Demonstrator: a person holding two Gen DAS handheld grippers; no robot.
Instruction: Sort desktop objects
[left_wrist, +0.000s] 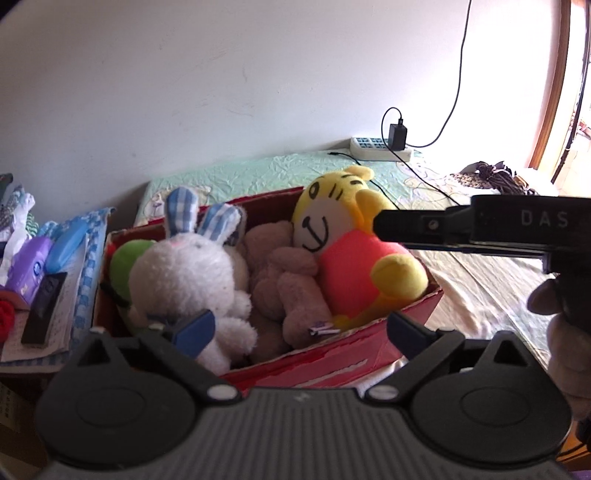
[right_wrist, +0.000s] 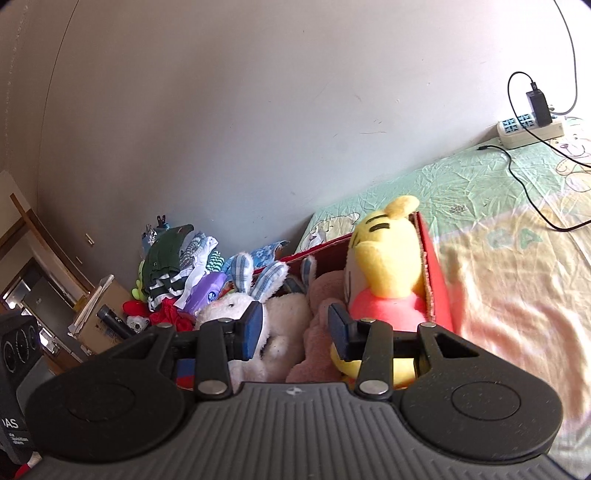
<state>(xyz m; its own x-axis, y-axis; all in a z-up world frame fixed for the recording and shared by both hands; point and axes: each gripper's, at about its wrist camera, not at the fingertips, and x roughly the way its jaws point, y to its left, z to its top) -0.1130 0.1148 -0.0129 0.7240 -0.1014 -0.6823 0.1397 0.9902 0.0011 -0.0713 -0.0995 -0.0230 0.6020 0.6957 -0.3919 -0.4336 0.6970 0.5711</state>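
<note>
Sorting looks mostly done: the red cardboard box (left_wrist: 369, 354) just ahead of the left hand-held gripper (left_wrist: 301, 326) already holds the white plush rabbit with blue checked ears (left_wrist: 192, 273), a pinkish-brown plush (left_wrist: 284, 280), a green plush (left_wrist: 123, 258) and the yellow plush tiger in a red shirt (left_wrist: 354, 258). Left hand-held gripper stands wide open and empty; right hand-held gripper (right_wrist: 295, 332) is half open above the plush toys, nothing visibly gripped. Left of the box, a clutter pile with a purple wipes pack (left_wrist: 31, 267) seems still unsorted.
</note>
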